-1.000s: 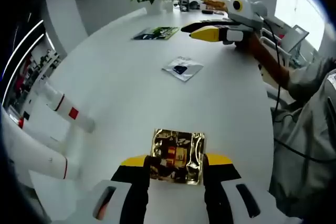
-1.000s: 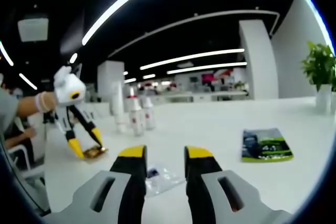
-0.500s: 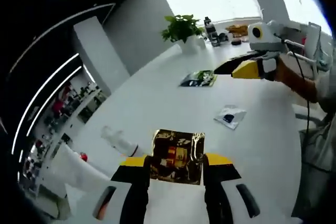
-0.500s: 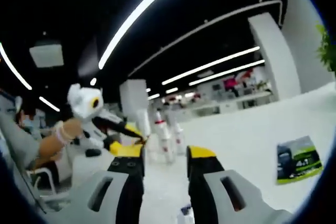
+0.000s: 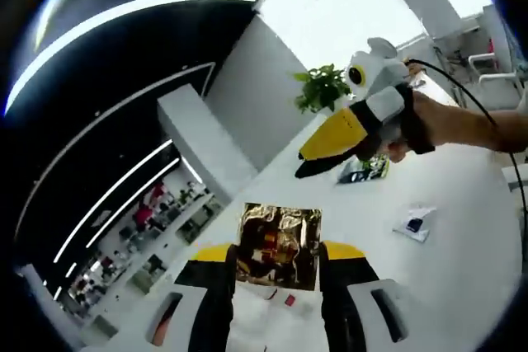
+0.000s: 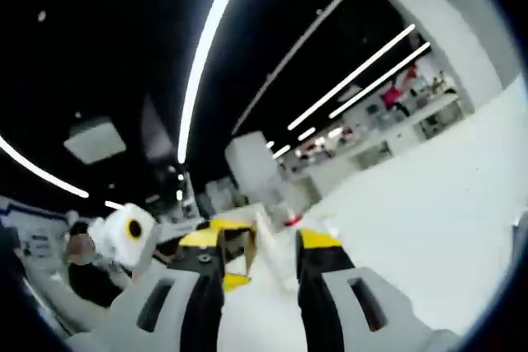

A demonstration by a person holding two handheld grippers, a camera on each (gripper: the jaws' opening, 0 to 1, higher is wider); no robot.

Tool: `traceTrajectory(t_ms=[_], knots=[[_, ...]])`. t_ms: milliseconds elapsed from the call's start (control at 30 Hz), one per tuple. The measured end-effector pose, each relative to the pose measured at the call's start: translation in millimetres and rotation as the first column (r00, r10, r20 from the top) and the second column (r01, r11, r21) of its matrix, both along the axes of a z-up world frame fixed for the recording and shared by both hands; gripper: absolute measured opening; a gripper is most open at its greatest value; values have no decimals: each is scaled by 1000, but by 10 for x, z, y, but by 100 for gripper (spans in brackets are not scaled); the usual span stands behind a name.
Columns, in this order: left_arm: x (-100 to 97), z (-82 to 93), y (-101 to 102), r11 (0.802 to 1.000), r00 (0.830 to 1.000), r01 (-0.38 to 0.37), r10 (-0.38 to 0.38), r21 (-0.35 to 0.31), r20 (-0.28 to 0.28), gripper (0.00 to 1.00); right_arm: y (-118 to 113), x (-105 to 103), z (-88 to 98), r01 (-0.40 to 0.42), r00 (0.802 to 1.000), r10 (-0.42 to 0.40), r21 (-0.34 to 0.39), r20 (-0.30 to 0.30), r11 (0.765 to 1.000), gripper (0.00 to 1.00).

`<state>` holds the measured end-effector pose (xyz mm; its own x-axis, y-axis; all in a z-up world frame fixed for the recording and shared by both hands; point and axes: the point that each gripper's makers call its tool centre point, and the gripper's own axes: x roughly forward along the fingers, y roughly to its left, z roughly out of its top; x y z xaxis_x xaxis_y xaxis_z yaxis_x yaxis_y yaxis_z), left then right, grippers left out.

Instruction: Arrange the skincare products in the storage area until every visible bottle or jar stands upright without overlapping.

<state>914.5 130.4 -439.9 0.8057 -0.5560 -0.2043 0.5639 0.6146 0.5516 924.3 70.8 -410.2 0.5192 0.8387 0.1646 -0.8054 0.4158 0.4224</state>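
Observation:
My left gripper (image 5: 279,251) is shut on a gold foil sachet (image 5: 279,245), held up above the white table (image 5: 462,269). The right gripper (image 5: 307,161), in a person's hand, hangs close ahead of it with its yellow tips pointing left. In the right gripper view my right gripper (image 6: 260,245) stands open with nothing between its fingers. White bottles (image 6: 271,246) with red marks stand on the table beyond its jaws. The left gripper (image 6: 235,279) reaches in from the left with the sachet (image 6: 242,246).
A clear sachet (image 5: 415,224) lies on the table at the right. A green magazine (image 5: 369,172) lies partly behind the right gripper, and a potted plant (image 5: 322,88) stands at the far end. A cable (image 5: 495,133) trails from the hand.
Both cameras have tilted upward, so ceiling lights take up more of each view. The right gripper has come closer to the left one. The gold sachet stays held.

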Motion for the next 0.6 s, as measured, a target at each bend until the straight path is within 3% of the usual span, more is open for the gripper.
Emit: traceTrajectory(t_ms=[100, 200, 233, 300, 367, 400, 433, 500, 533, 600], knots=[[30, 90, -96, 999, 995, 35, -32, -30, 96, 41, 109, 162, -166, -11, 998, 12, 3, -59, 1000, 33], [76, 117, -94, 1000, 982, 10, -8, -8, 190, 41, 140, 98, -214, -97, 989, 109, 116, -105, 989, 24], [93, 88, -84, 1000, 981, -3, 3, 0, 194, 41, 141, 87, -236, -108, 982, 125, 125, -140, 986, 20], [124, 22, -110, 1000, 980, -6, 6, 0, 197, 41, 103, 89, -303, -103, 988, 112, 89, -109, 991, 14], [112, -21, -145, 1000, 981, 12, -8, -18, 192, 41, 58, 131, -408, -60, 988, 67, 60, -141, 996, 3], [100, -34, -166, 999, 981, 21, -13, -40, 193, 37, 31, 156, -479, -39, 986, 43, 32, -159, 999, 1], [93, -44, -177, 998, 981, 31, -21, -49, 193, 32, 41, 160, -458, -42, 987, 49, 49, -153, 998, 0], [98, 22, -179, 992, 975, 42, -14, -121, 222, 27, 20, 183, -464, -43, 984, 55, 73, -169, 996, 0], [82, 54, -185, 976, 975, 75, -30, -202, 219, 29, 20, 168, -443, -58, 979, 81, 124, -185, 991, 0], [88, 37, -173, 961, 982, 96, -49, -259, 181, 30, 37, 174, -477, -80, 972, 108, 139, -209, 987, 0]])
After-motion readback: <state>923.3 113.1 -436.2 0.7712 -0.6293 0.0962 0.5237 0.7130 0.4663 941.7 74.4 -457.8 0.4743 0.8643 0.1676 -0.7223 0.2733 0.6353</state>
